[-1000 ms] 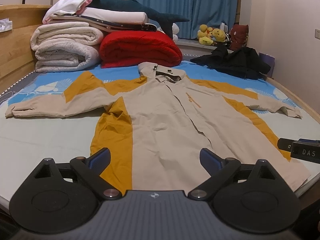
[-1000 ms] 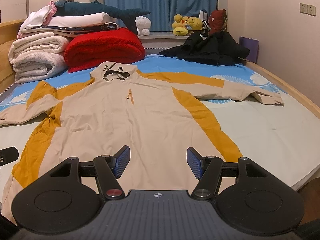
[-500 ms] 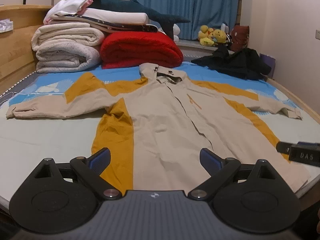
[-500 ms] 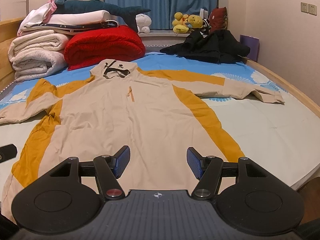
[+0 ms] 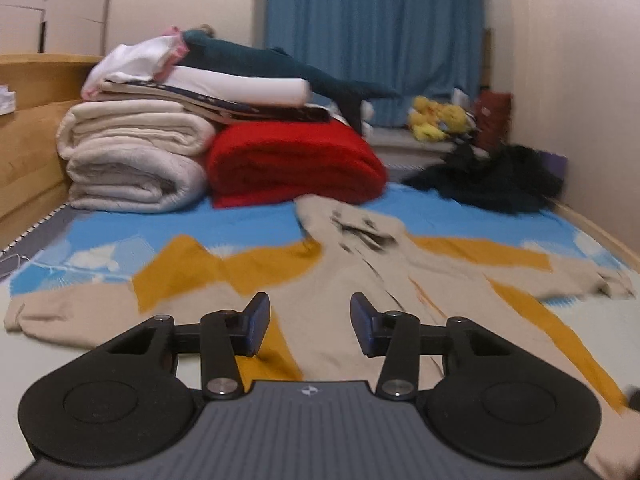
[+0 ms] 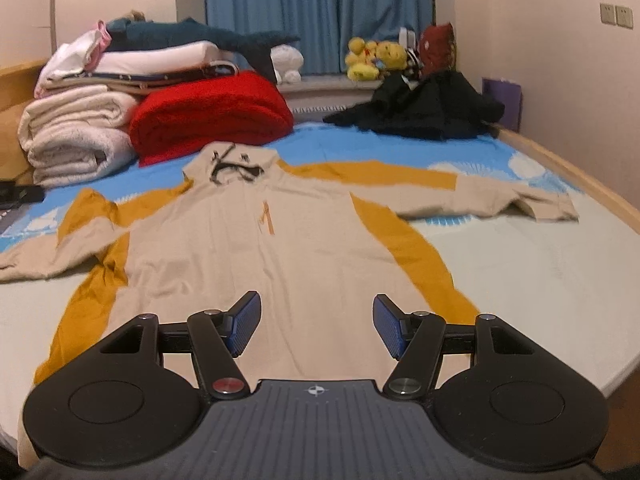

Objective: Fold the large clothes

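A bed (image 6: 500,264) with a blue-and-pale sheet fills the room in front of blue curtains (image 6: 320,12). Spread flat across it, front up, lies a beige hooded jacket with mustard-yellow panels (image 6: 256,248), hood toward the far end and both sleeves stretched out to the sides.

The right gripper (image 6: 317,326) hangs over the lower middle of the jacket's body, its blue-padded fingers (image 6: 244,320) spread wide apart with nothing between them; the hem is hidden beneath the gripper housing. The jacket's right sleeve runs out to the far right, well apart from this gripper.

In the left wrist view, which is blurred, the left gripper (image 5: 310,324) is low over the jacket (image 5: 332,300), near where the yellow side panel meets the beige body, with its jaws apart but narrower than the right one's, and holding nothing. The left sleeve extends away to its left along the bed (image 5: 60,360).

Beyond the hood sit a folded red blanket (image 6: 212,112), a stack of rolled white bedding (image 6: 76,136) with a plush shark (image 6: 200,36) on top, a heap of black clothing (image 6: 420,108), and yellow plush toys (image 6: 372,58) on the window ledge.
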The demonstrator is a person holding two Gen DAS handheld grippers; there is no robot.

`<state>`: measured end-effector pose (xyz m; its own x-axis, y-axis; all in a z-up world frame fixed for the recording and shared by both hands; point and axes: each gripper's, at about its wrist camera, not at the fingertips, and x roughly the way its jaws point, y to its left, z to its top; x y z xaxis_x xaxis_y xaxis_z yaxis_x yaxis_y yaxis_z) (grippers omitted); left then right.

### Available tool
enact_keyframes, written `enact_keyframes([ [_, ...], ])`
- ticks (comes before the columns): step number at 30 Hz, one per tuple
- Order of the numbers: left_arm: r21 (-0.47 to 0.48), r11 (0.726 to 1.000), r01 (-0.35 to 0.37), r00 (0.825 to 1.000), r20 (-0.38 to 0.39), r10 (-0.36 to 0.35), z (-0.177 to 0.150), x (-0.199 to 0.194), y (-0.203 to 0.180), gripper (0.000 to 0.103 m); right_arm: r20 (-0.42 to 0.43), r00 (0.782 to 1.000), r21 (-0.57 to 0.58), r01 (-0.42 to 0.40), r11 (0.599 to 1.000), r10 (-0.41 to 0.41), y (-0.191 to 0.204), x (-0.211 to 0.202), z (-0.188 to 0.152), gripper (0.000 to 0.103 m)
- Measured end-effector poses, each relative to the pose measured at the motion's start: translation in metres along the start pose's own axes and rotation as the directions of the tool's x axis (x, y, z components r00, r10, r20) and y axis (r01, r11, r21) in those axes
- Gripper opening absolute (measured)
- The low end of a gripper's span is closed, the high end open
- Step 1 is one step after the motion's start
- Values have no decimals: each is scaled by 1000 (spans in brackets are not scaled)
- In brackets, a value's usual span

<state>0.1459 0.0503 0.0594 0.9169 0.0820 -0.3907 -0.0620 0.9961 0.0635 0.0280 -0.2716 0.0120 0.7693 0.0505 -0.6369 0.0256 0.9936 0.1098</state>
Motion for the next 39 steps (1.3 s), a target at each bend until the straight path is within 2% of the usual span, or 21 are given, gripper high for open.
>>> enact_keyframes([
  [4, -48, 997, -68, 998, -16, 68, 23, 60, 47, 50, 50, 999, -36, -15, 999, 16, 5, 7, 27, 64],
  [9, -90, 988, -129, 985, -122, 118, -1, 117, 116, 50, 123, 992, -84, -26, 996, 37, 30, 40, 78, 64],
  [11, -115, 980, -165, 977, -156, 146, -3, 133, 145, 50, 147, 987, -89, -60, 994, 73, 44, 62, 102, 64],
  [13, -150, 967, -207, 969, -170, 181, -8, 145, 178, 50, 156, 978, -74, -128, 989, 139, 57, 87, 127, 64],
  [16, -198, 939, -282, 947, -217, 239, -23, 161, 227, 51, 182, 962, -66, -197, 978, 206, 73, 121, 148, 63],
  [18, -258, 910, -324, 929, -267, 255, -35, 170, 262, 53, 218, 947, -72, -227, 971, 237, 77, 139, 146, 62],
  [19, -287, 891, -351, 918, -293, 267, -42, 173, 278, 61, 228, 944, -80, -224, 971, 237, 78, 147, 142, 62],
  [22, -386, 817, -429, 885, -359, 295, -62, 180, 324, 75, 177, 957, -90, -216, 972, 229, 82, 170, 135, 59],
  [24, -467, 750, -469, 868, -401, 293, -75, 185, 353, 75, 162, 959, -90, -219, 972, 231, 84, 182, 135, 58],
  [28, -591, 631, -503, 855, -446, 264, -98, 188, 389, 75, 171, 962, -122, -195, 973, 214, 90, 201, 128, 58],
  [29, -606, 612, -508, 853, -452, 261, -103, 189, 393, 75, 161, 964, -116, -196, 974, 213, 91, 207, 126, 58],
  [32, -606, 591, -533, 839, -471, 273, -110, 197, 395, 66, 125, 969, -90, -201, 975, 211, 89, 224, 121, 57],
  [33, -607, 584, -539, 836, -472, 281, -112, 198, 398, 51, 113, 972, -91, -195, 977, 205, 91, 229, 119, 56],
  [34, -610, 574, -546, 832, -472, 290, -113, 197, 399, 29, 101, 975, -91, -191, 977, 200, 90, 233, 118, 56],
  [35, -605, 563, -563, 822, -477, 311, -112, 200, 399, 14, 91, 976, -86, -190, 978, 198, 90, 236, 116, 55],
  [36, -585, 555, -592, 803, -485, 346, -109, 201, 399, 1, 82, 977, -83, -188, 979, 195, 90, 239, 115, 50],
  [37, -563, 557, -611, 790, -476, 385, -102, 197, 394, 1, 70, 979, -81, -185, 979, 191, 89, 241, 115, 47],
  [39, -522, 585, -621, 784, -425, 453, -79, 197, 380, 0, 48, 983, -78, -176, 981, 180, 87, 246, 115, 31],
])
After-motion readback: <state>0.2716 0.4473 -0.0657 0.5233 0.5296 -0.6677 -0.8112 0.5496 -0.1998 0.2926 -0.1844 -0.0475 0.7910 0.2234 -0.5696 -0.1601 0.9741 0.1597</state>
